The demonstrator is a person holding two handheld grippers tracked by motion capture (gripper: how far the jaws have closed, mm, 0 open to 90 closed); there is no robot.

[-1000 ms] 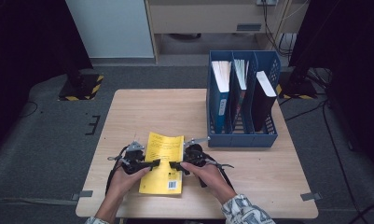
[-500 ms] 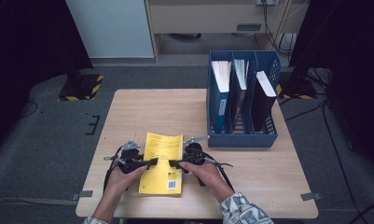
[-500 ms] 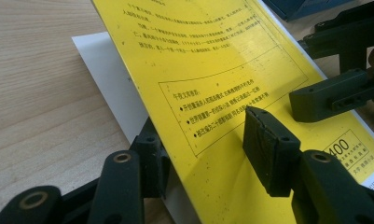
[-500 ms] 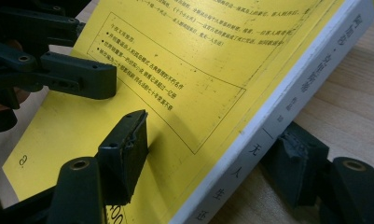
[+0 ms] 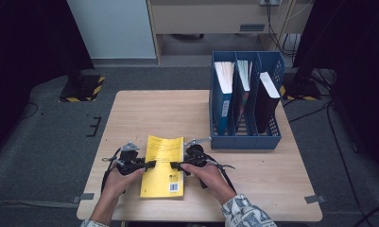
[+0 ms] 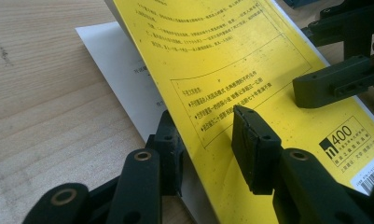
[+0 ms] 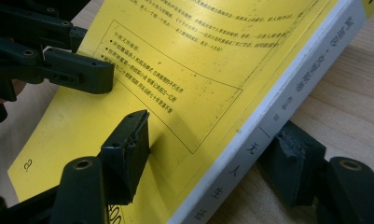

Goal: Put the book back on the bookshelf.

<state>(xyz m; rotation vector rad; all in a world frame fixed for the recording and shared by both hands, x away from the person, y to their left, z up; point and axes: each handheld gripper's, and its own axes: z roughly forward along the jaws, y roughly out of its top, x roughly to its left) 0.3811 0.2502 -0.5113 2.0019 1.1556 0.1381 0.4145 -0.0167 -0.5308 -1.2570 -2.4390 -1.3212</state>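
A thick yellow book [image 5: 162, 165] lies on the table's near edge between both hands. My left gripper [image 5: 151, 164] is at its left edge. In the left gripper view the yellow cover [image 6: 231, 56] is raised off a white page [image 6: 124, 79]. My left gripper [image 6: 205, 135] has one jaw under the cover and one above, open with a gap, and has just been closing. My right gripper [image 5: 174, 165] is at the spine side. In the right gripper view my right gripper [image 7: 212, 154] has closed: one jaw under the book [image 7: 175, 60], the other on its cover, shut on it.
A blue file rack [image 5: 244, 139] stands at the table's back right, holding upright books in its slots. Bare wood table [image 5: 177, 113] stretches behind the book and to both sides. The floor around is dark, with cables at the right.
Both hands stay at the book's sides; the left gripper has shifted only slightly. The book has not visibly moved on the table.
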